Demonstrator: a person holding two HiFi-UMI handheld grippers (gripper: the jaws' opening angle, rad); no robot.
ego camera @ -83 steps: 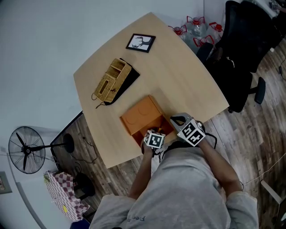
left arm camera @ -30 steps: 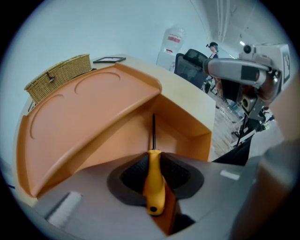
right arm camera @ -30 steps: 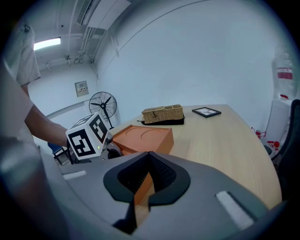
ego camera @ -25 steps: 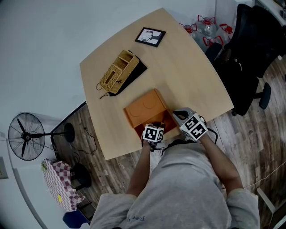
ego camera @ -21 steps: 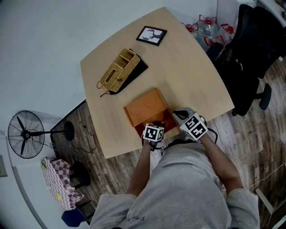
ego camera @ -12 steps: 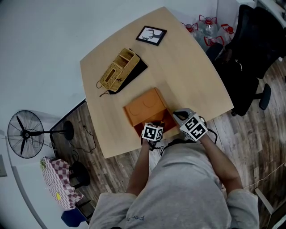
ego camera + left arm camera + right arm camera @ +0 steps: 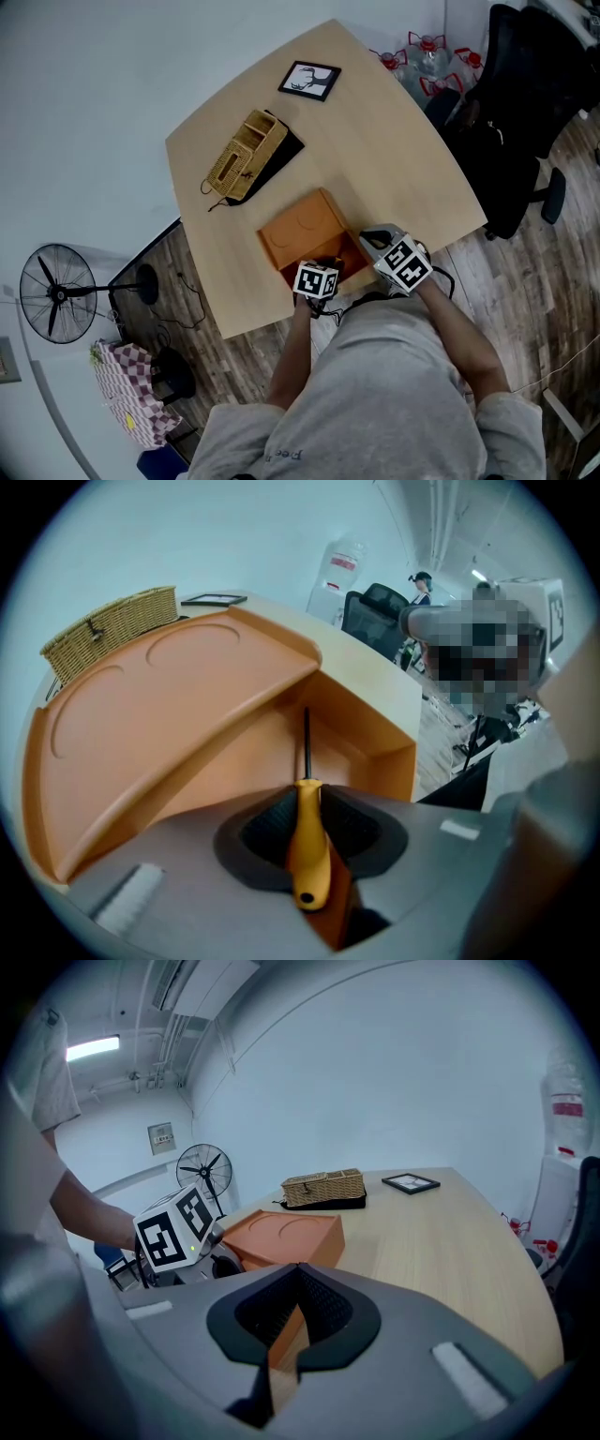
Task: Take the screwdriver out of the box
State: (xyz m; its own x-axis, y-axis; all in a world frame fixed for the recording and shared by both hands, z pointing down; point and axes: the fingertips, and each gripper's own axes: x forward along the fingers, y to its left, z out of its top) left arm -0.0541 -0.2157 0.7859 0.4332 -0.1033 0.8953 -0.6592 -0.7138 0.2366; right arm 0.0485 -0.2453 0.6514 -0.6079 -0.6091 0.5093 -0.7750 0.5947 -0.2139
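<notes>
An orange box (image 7: 305, 225) stands open near the table's front edge, its lid tipped back. The left gripper (image 7: 307, 803) points down into the box's tray and is shut on the screwdriver (image 7: 307, 841). The pads clamp its yellow handle, and the thin black shaft points away over the tray floor. In the head view the left gripper (image 7: 323, 269) is at the box's front and its marker cube hides the screwdriver. The right gripper (image 7: 367, 242) sits at the box's right side. In the right gripper view its pads (image 7: 323, 1302) close on an orange edge of the box (image 7: 281, 1232).
At the table's back left a wicker basket (image 7: 239, 155) lies on a black mat, with a framed picture (image 7: 308, 80) beyond it. A black office chair (image 7: 525, 103) and water bottles (image 7: 417, 56) stand at the right. A floor fan (image 7: 56, 305) is at the left.
Both grippers stay at the box. Only the head view has shifted a little.
</notes>
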